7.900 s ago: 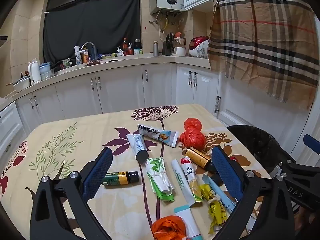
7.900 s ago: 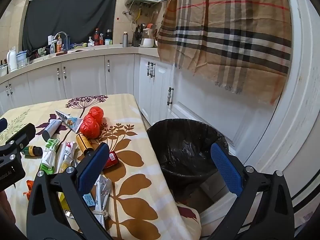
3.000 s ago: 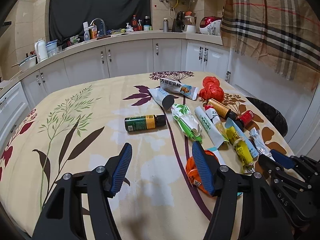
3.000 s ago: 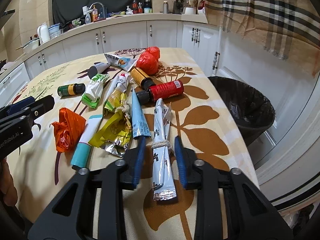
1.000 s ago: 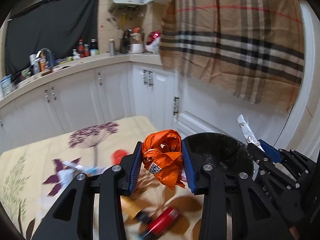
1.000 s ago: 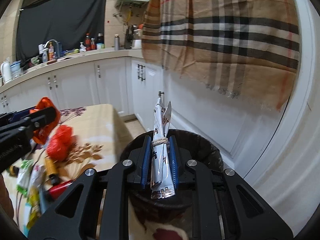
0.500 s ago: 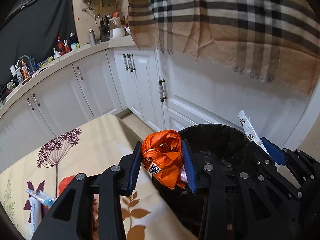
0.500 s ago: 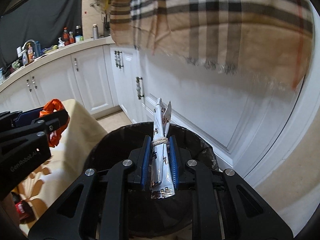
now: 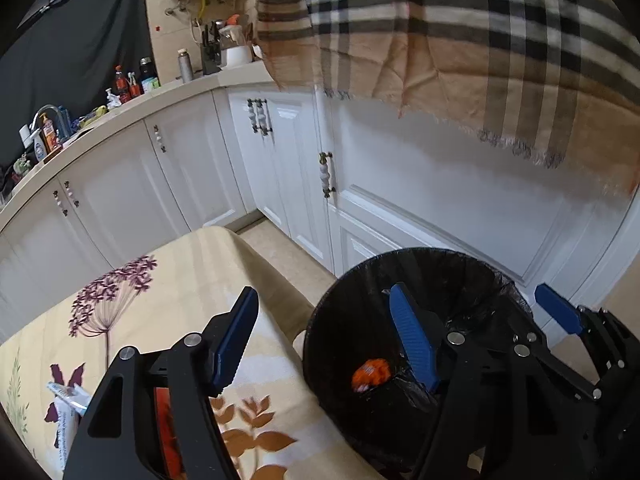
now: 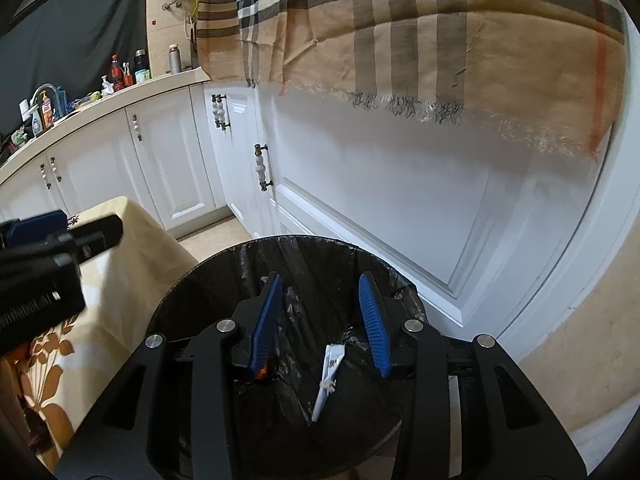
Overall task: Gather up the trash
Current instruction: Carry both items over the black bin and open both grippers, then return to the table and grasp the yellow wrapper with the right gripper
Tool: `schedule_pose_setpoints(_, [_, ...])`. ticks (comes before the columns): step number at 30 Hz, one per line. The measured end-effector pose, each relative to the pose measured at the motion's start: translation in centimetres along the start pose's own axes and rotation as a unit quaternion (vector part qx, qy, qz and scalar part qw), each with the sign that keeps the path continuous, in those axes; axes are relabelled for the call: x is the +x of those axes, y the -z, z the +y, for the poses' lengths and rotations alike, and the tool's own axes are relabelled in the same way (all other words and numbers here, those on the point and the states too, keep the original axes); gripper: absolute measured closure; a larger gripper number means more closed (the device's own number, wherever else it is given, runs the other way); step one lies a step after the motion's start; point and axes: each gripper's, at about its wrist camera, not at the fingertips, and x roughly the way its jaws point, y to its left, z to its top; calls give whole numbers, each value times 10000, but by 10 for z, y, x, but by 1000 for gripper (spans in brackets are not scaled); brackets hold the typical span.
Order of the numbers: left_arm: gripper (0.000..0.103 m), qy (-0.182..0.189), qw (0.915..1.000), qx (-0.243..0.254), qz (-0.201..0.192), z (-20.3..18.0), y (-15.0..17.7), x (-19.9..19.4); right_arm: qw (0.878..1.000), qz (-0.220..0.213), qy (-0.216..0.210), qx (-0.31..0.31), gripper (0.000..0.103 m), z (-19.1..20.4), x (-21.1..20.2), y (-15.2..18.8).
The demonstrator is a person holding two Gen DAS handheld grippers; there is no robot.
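Both loads have dropped since half a second ago: the left gripper (image 9: 324, 336), whose jaws have just been opening, now stands spread and empty, and the orange bag (image 9: 371, 374) it carried lies down inside the black-lined trash bin (image 9: 496, 280). The right gripper (image 10: 320, 320) has likewise just been opening; its blue pads are parted with nothing pressed between them, and the white tied wrapper (image 10: 327, 380) is below them, leaning against the liner inside the bin. By my reading, this is the release step of one round of collecting, finished for these two pieces. Next, both hands must lift clear of the bin's rim and swing back to the table (image 9: 168, 280) for more litter; a white tube (image 9: 66, 394) and something red behind the left finger show at its near edge, so the job looks far from done. Around the bin stand white cabinets (image 9: 280, 168) and a hanging plaid cloth (image 9: 460, 40), close enough that a high swing could brush its fringe. The two grippers hang near each other over the bin, so withdrawing together risks a knock.
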Motion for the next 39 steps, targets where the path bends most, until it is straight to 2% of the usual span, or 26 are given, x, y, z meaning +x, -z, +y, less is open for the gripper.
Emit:
schedule_pose_setpoints(7, [37, -117, 9995, -233, -200, 31, 13, -47, 9998, -52, -178, -123, 64, 16, -35, 3])
schedule_pose_setpoints(18, [36, -709, 9940, -740, -378, 97, 67, -122, 9959, -133, -730, -516, 63, 67, -105, 31])
schedule_pose_setpoints(29, [36, -1353, 9826, -1235, -311, 153, 130, -169, 9858, 34, -1346, -1005, 63, 123, -147, 71])
schedule_pose_setpoints(39, [36, -1853, 9693, -1613, -135, 194, 180, -194, 9700, 143, -1901, -1509, 65, 172, -176, 104])
